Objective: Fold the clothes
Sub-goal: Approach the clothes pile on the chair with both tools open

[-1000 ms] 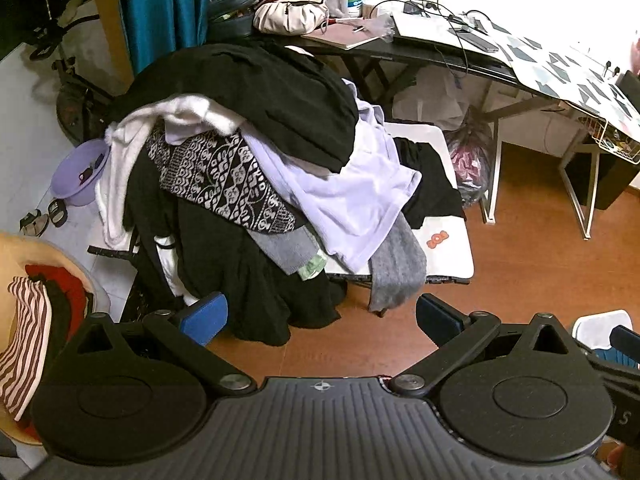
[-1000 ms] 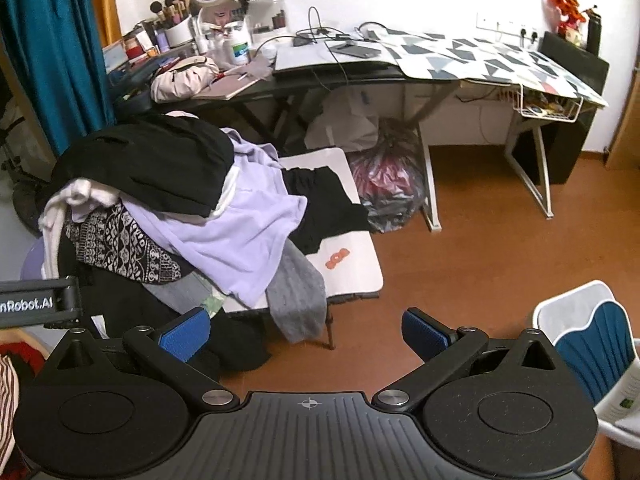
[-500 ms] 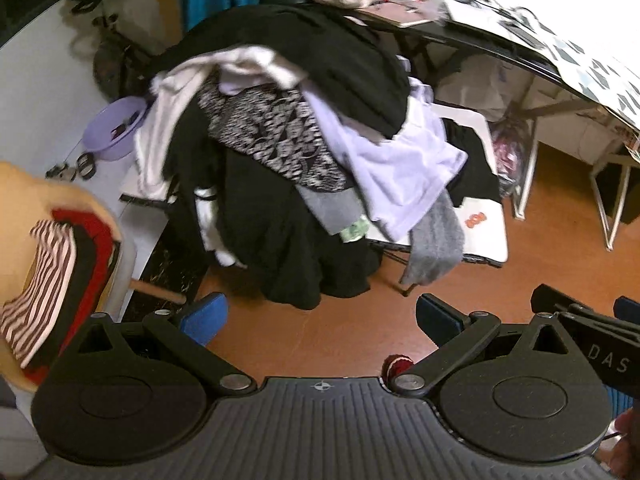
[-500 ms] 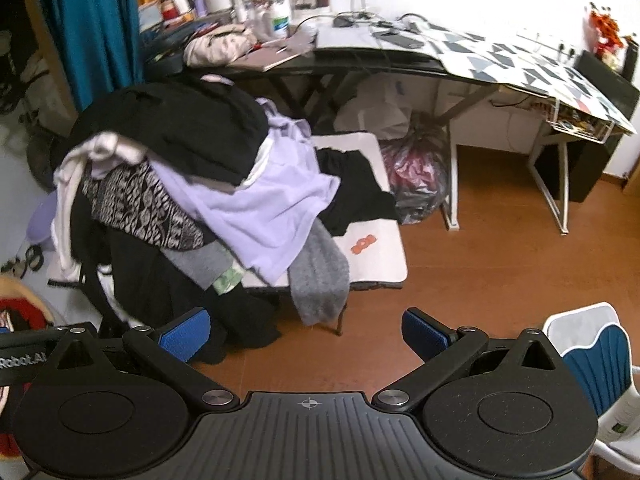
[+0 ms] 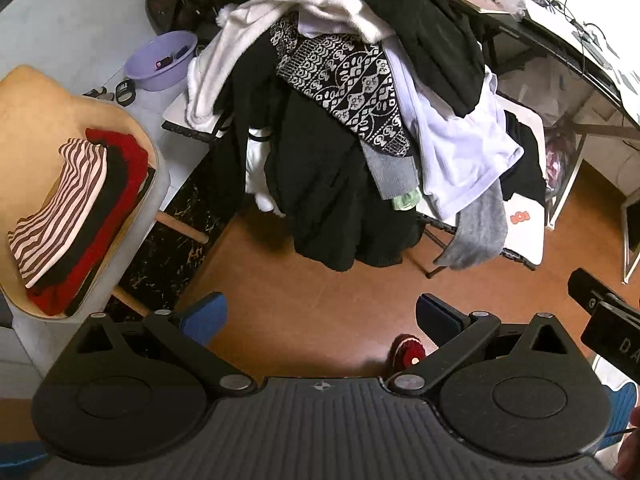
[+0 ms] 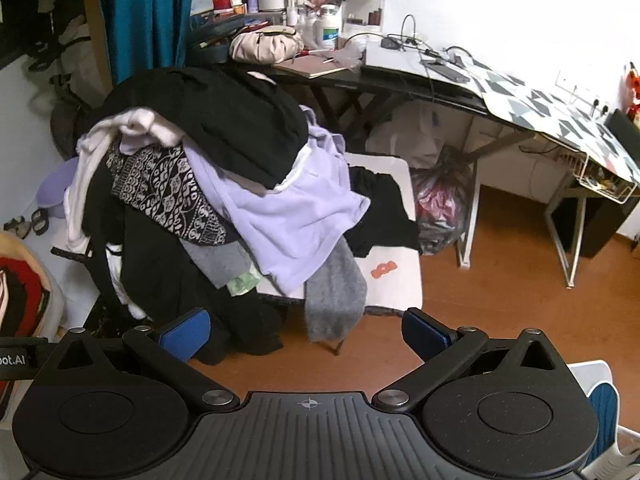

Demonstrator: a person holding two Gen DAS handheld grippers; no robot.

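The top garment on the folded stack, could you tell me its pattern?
Maroon-and-white stripes, clearest in the left wrist view.

Bare brown floor fills the lower centre of both views, an open lane up to the heap of clothes, which blocks the middle and spills over the white folding table. At right in the right wrist view, open floor runs beside the table towards the desk legs. At left, a chair stacked with folded garments narrows the way.
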